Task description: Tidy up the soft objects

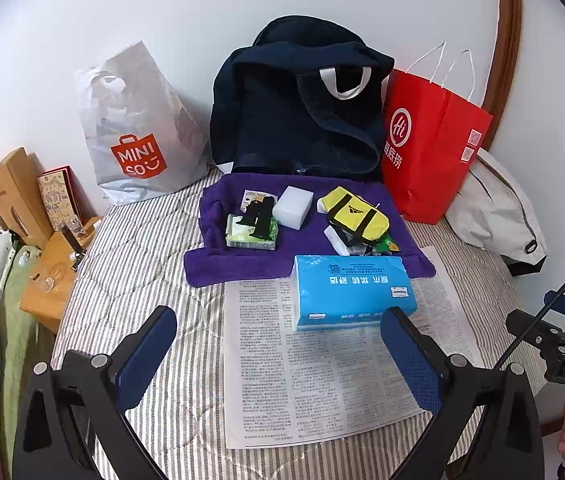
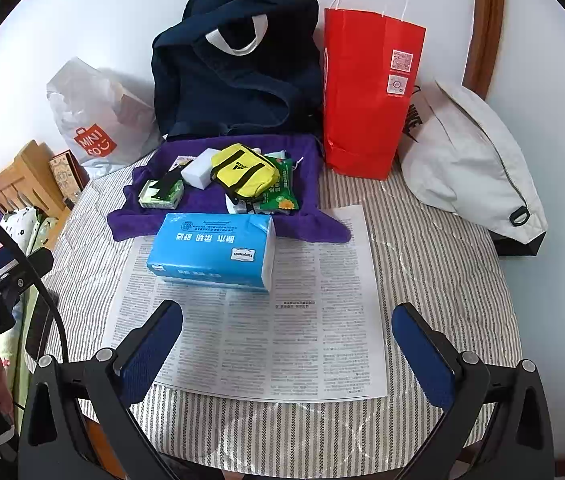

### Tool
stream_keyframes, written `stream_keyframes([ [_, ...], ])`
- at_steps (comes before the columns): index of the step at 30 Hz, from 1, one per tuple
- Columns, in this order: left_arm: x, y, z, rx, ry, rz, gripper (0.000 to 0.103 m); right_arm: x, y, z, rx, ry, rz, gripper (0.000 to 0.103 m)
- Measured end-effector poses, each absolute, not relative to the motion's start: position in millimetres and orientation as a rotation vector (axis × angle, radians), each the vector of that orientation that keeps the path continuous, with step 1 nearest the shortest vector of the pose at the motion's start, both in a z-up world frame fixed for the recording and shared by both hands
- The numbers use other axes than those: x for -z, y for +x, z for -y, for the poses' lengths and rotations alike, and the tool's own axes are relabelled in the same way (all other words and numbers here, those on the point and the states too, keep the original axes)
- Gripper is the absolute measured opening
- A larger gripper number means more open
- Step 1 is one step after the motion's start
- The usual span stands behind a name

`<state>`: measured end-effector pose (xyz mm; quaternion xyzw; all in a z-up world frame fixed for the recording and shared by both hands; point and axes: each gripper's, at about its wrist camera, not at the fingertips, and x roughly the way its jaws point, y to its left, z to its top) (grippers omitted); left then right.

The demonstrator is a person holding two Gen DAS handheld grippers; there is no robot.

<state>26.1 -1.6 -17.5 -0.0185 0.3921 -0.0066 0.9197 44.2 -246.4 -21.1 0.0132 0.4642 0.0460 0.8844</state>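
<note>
Two hand-held grippers are hovering over a striped quilted bed [image 2: 442, 248], both with jaws spread wide and holding nothing, as a tidy-up of soft goods is getting under way. The left gripper [image 1: 278, 344] is pointing at a sky-blue plastic-wrapped pack of tissues [image 1: 352, 294], which is lying on the far end of a printed white newspaper sheet [image 2: 282, 340], its back edge resting on a rumpled purple towel [image 1: 218, 268]; the sheet seems to be serving as a clean staging area near the bed's front edge. The right gripper [image 2: 286, 340] is waiting above the bare middle of the sheet.

On the towel, toward the wall edge, the smaller items are sitting gathered as if for sorting: a yellow-and-black miniature duffel pouch [image 2: 244, 174] piled on green snack packets [image 2: 280, 196], a white foam sponge block [image 1: 292, 210], and a green pocket tissue pack [image 1: 250, 236] with a black clip across it.

Along the wall, a dark navy fabric tote bag [image 2: 234, 76] is slumping open, probably the likeliest receptacle, flanked by a red paper shopping bag [image 2: 366, 100], a white plastic store bag [image 1: 138, 128] and a white drawstring sack [image 2: 470, 152].
</note>
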Motion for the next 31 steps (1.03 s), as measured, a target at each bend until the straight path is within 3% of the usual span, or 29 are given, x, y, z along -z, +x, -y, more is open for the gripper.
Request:
stream_keyframes([
  [31,17.7,25.2,-0.5,0.033,-0.040,-0.805,0.103,22.7,44.1,248.4,-0.094,0.021,-0.978,0.103],
])
